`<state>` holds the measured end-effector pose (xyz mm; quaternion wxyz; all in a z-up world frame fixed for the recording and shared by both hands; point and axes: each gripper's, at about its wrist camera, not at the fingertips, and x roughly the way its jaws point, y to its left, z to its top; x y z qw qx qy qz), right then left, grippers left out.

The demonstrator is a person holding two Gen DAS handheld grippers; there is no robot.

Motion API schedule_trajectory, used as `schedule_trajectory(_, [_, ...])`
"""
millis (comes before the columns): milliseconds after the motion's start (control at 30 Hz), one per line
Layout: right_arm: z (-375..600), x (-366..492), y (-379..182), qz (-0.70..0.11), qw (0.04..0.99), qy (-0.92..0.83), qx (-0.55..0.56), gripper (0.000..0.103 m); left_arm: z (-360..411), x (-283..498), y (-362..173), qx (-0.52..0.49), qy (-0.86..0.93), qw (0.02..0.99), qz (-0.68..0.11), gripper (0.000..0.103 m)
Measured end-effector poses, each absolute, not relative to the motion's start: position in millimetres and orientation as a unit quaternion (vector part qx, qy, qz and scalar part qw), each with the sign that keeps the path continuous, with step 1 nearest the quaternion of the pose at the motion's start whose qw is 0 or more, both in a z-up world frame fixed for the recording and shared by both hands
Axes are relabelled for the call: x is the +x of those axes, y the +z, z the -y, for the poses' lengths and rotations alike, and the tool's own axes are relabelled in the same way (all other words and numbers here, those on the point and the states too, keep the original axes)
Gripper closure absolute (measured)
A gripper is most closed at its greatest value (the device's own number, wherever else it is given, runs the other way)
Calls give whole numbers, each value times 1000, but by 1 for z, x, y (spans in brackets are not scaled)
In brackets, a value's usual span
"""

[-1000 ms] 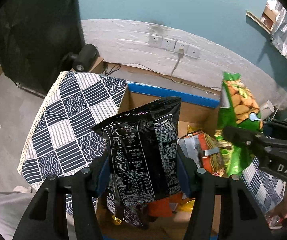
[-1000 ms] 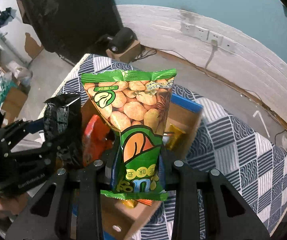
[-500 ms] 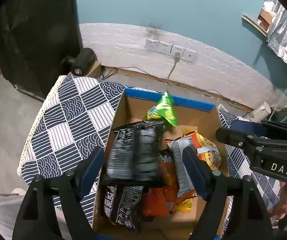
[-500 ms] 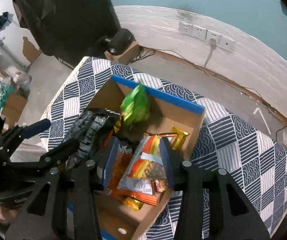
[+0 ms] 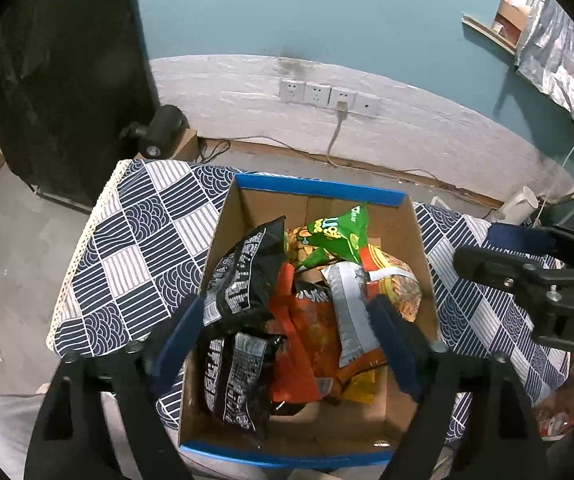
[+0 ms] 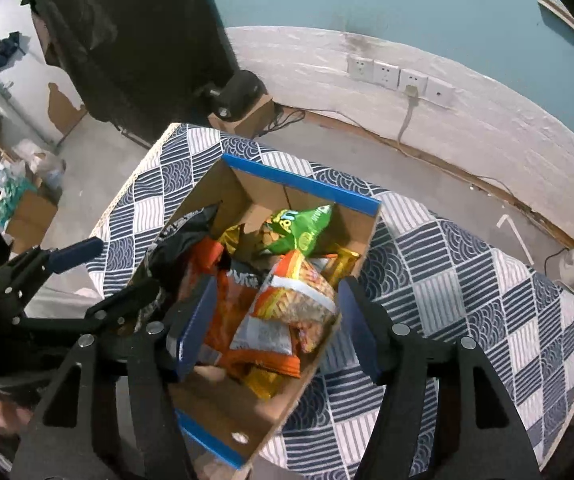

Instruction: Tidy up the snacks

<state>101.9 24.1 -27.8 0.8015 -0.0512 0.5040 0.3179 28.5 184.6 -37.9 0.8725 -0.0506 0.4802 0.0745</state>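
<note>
Unfinished room, staged as a recording setup: bare concrete floor [image 6: 99, 152], wall sockets [image 5: 329, 96], black backdrop [image 5: 59, 80], patterned tablecloth [image 6: 467, 280].

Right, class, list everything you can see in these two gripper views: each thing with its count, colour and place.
cardboard box: 1, brown with blue rim, on the tablecloth
green snack bag: 1, green, far end of the box
black snack bags: 2, black, left side of the box
orange packets: several, orange and silver, middle of the box
tablecloth: 1, navy and white, under the box
wall sockets: 4, white, back wall
left gripper: 1, black with blue pads, open above the box
right gripper: 1, same, open
</note>
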Motion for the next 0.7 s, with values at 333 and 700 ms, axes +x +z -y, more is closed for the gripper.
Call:
schedule_trajectory(333, [21, 71, -11, -475, 825, 302, -46, 27, -155, 9, -22, -17, 76, 885, -459, 14])
schedule_trajectory(700, [58, 47, 5, -430, 854, 287, -48, 26, -118, -14, -1, 13, 55, 909, -413, 9])
